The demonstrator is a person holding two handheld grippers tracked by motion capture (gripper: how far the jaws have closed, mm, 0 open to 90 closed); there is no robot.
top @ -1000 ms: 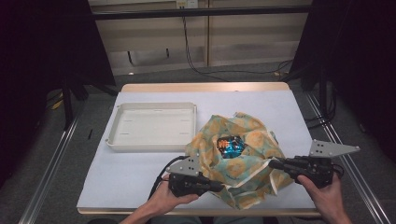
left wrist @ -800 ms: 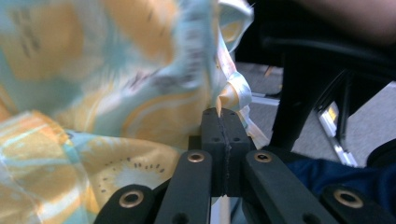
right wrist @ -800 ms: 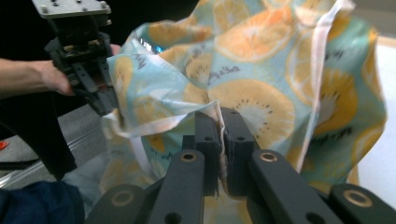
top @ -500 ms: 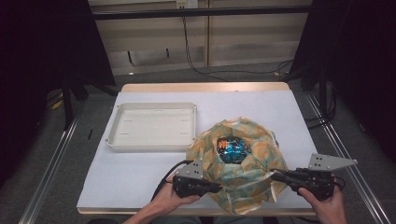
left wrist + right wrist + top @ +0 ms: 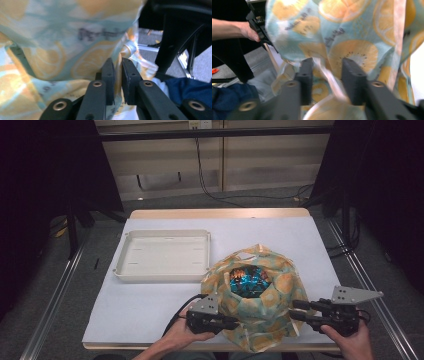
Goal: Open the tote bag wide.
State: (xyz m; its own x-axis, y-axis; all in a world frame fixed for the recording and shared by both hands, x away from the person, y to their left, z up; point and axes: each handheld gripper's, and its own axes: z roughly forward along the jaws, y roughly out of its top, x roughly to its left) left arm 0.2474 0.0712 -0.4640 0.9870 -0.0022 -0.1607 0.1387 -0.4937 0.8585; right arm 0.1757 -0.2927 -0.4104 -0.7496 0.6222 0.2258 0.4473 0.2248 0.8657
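Note:
A cloth bag point(image 5: 272, 295) printed with orange and yellow citrus slices sits at the table's near right. Its mouth faces up and shows blue, shiny contents point(image 5: 248, 279). My left gripper point(image 5: 232, 321) is at the bag's near-left edge. In the left gripper view the left gripper point(image 5: 117, 62) is shut on a fold of the bag point(image 5: 62, 37). My right gripper point(image 5: 295, 310) is at the near-right edge. In the right gripper view the right gripper point(image 5: 327, 62) is open, with a pale strap of the bag point(image 5: 352, 32) running between its jaws.
A white tray point(image 5: 165, 234) with nothing in it lies on the white table point(image 5: 150, 305), left of the bag and farther back. Metal rails run along both sides of the table. The bag hangs at the table's near edge, by the person's blue clothing point(image 5: 190, 90).
The right gripper has moved toward the near edge and slightly left along the bag. The bag's mouth has spread rounder. The left gripper has barely moved.

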